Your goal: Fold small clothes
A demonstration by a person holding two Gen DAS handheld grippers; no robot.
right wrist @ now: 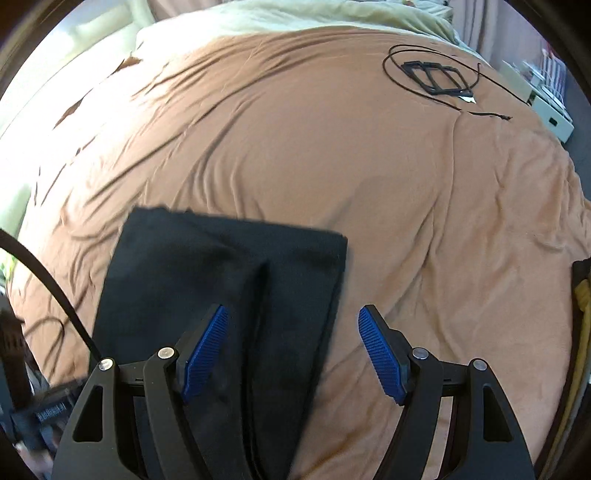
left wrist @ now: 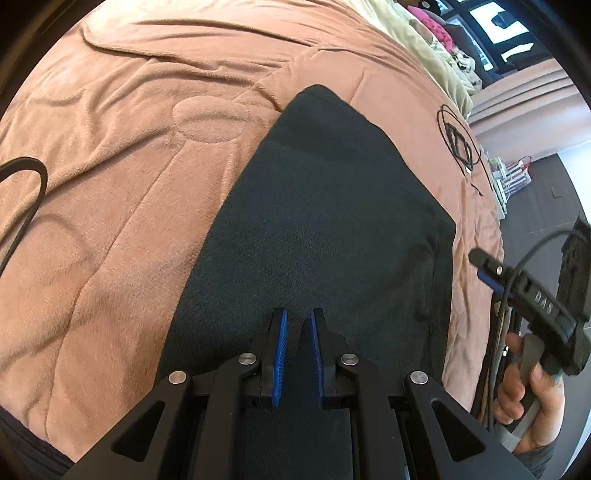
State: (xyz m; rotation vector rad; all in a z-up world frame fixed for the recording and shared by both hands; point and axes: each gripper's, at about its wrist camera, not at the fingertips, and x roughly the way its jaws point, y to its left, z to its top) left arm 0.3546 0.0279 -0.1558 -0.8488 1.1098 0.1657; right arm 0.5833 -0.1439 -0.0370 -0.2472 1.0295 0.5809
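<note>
A black garment [left wrist: 325, 206] lies flat on the brown blanket [left wrist: 122, 177], folded into a long strip. My left gripper [left wrist: 297, 317] hovers over its near end; its blue pads stand a narrow gap apart and hold nothing. The right gripper shows at the right edge of the left wrist view [left wrist: 484, 266], beside the garment's right edge. In the right wrist view the garment [right wrist: 229, 280] has a lengthwise crease. My right gripper [right wrist: 293, 314] is wide open above the garment's right edge, its left fingertip [right wrist: 210, 332] over the cloth and its right fingertip [right wrist: 376, 336] over the blanket [right wrist: 332, 147].
A coiled black cable with black frames [right wrist: 436, 77] lies on the far right of the bed, also in the left wrist view [left wrist: 460, 142]. A pale green cover [right wrist: 295, 18] lies at the head. A black cable [left wrist: 26, 199] loops at left. Bed edge and dark floor [left wrist: 546, 199] at right.
</note>
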